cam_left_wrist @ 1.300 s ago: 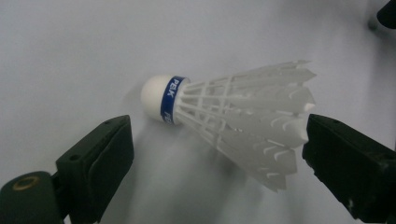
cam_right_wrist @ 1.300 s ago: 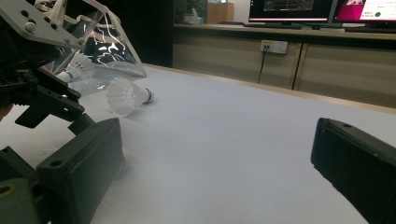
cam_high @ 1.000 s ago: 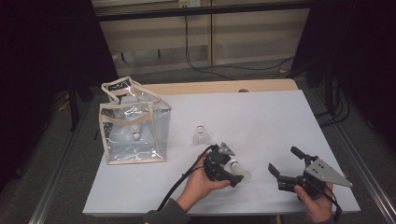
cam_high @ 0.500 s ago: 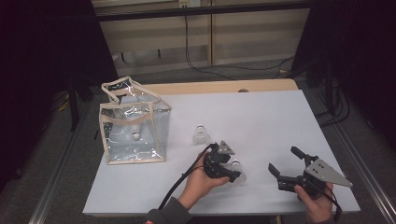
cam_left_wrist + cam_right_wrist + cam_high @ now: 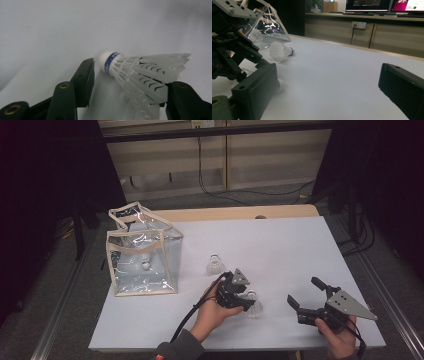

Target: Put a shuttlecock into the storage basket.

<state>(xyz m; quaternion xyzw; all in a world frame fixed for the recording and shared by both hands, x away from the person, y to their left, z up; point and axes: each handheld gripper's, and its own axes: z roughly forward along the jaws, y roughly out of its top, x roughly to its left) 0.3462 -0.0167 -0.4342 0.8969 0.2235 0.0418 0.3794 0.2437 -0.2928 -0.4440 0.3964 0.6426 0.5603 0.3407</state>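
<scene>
A white shuttlecock (image 5: 140, 72) with a blue band on its cork lies on its side on the white table (image 5: 280, 250). My left gripper (image 5: 132, 75) is open and straddles it. The feather skirt sits close against one jaw, and the other jaw stands apart from the cork. From above, this left gripper (image 5: 246, 301) and shuttlecock (image 5: 256, 309) are near the table's front edge. My right gripper (image 5: 303, 291) is held open to their right, with nothing between its jaws (image 5: 327, 82). A second shuttlecock (image 5: 214, 265) lies farther back.
A clear plastic bag (image 5: 142, 257) with beige trim stands at the table's left, and a shuttlecock (image 5: 145, 265) shows inside it. In the right gripper view the bag (image 5: 268, 25) and the loose shuttlecock (image 5: 280, 52) lie beyond the left gripper (image 5: 229, 57).
</scene>
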